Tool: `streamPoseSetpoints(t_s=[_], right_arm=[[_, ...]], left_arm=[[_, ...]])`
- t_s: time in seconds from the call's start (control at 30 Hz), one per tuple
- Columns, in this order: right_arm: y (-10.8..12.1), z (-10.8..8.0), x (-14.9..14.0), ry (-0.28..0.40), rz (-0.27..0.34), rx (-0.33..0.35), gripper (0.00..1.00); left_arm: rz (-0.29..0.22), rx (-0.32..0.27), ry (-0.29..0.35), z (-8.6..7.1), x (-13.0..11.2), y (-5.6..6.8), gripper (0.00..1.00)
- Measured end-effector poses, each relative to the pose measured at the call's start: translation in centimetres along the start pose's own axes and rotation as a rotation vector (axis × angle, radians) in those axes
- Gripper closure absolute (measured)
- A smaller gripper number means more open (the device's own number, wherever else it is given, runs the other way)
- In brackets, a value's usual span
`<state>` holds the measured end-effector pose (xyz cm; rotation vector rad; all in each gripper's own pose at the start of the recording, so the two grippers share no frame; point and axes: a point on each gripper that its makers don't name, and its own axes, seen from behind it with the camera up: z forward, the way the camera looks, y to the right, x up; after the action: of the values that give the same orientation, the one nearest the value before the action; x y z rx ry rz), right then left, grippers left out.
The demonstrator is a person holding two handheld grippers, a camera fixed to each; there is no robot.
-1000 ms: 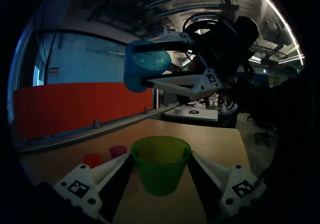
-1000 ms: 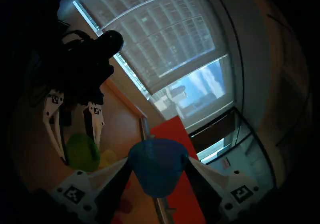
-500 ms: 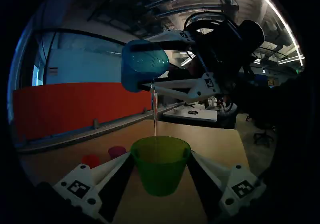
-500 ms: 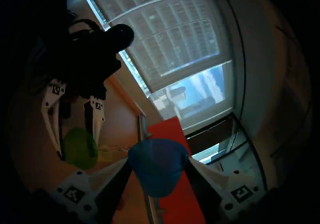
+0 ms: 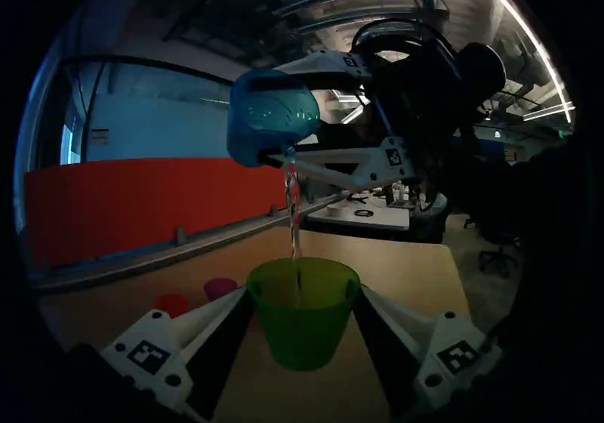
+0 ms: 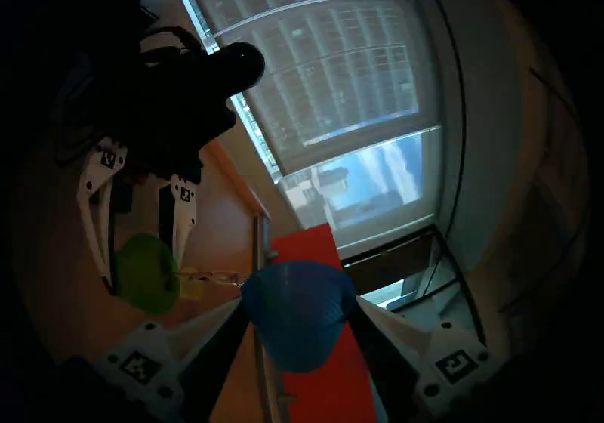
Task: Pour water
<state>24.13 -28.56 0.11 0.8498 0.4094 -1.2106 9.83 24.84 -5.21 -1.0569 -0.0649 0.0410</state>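
Observation:
My left gripper (image 5: 302, 325) is shut on a green cup (image 5: 303, 317) that stands upright above the wooden table (image 5: 408, 264). Above it the right gripper (image 5: 302, 109) holds a blue cup (image 5: 268, 117) tipped well over, and a thin stream of water (image 5: 292, 211) falls from its rim into the green cup. In the right gripper view, my right gripper (image 6: 298, 325) is shut on the blue cup (image 6: 297, 313). Farther off at the left, the left gripper (image 6: 140, 234) holds the green cup (image 6: 143, 272), with the stream of water (image 6: 215, 278) running to it.
A red cup (image 5: 172, 303) and a purple cup (image 5: 220, 287) stand on the table left of the green cup. An orange-red partition (image 5: 151, 196) with a metal rail runs along the table's far side. Desks and chairs lie beyond at the right.
The blue cup has tipped further and water now pours from it into the green cup; a second ago no stream was falling. The green cup has stayed put.

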Motion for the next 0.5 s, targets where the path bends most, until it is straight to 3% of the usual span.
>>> streamPoseSetpoints(t_s=[0.5], right_arm=[[0.32, -0.10, 0.39, 0.004, -0.064, -0.023, 0.10]], left_arm=[[0.008, 0.000, -0.001, 0.15, 0.10, 0.06, 0.13]])
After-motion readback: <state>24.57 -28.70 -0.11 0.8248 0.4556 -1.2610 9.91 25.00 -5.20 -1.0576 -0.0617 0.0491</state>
